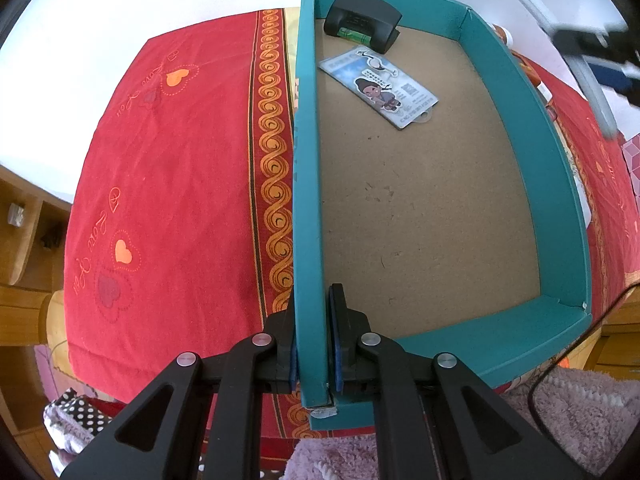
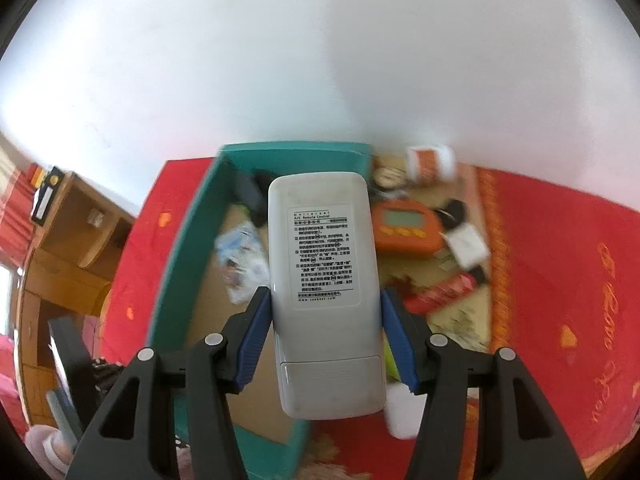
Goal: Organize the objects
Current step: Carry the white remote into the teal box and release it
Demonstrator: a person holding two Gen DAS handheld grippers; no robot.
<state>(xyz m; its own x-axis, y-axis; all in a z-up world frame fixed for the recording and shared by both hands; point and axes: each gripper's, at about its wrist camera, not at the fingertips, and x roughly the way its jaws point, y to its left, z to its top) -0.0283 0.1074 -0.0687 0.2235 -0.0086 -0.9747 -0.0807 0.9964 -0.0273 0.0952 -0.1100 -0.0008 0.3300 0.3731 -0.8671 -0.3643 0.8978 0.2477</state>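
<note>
Clamping tight on the near left wall of the teal box [image 1: 306,184] — left gripper [image 1: 313,354] pinching it with one blue pad outside and one inside, jaws nearly together around the thin cardboard. Pointing steeply down over the red cloth [image 1: 172,184] spreading off to the left of those fingers. Lying ahead inside the box, on the brown floor: a printed card [image 1: 378,86] with a cartoon figure, flat and slanted, well beyond the fingertips. Sitting past it, in the far left corner against the wall, a black gadget [image 1: 362,20] with a green strip. Blurring across the upper right edge, beyond the box's right wall, a pale frame — too smeared to name.

Gripping a white remote [image 2: 324,280] on the other side — right gripper [image 2: 324,336] squeezing both long edges between its blue pads, jaws held about halfway apart by the body, label side and battery cover facing the camera. Hanging over the box [image 2: 188,240], its top end reaching forward past the fingertips. Showing to the left of the remote, down in the box, the card as a blur. Spreading to the right of the fingers, outside the box: an orange device [image 2: 404,226] with a grey screen, a red packet [image 2: 440,292] nearer in, small dark and white bits between them, and an orange-and-white tub [image 2: 430,162] far ahead — all softened by blur.
</note>
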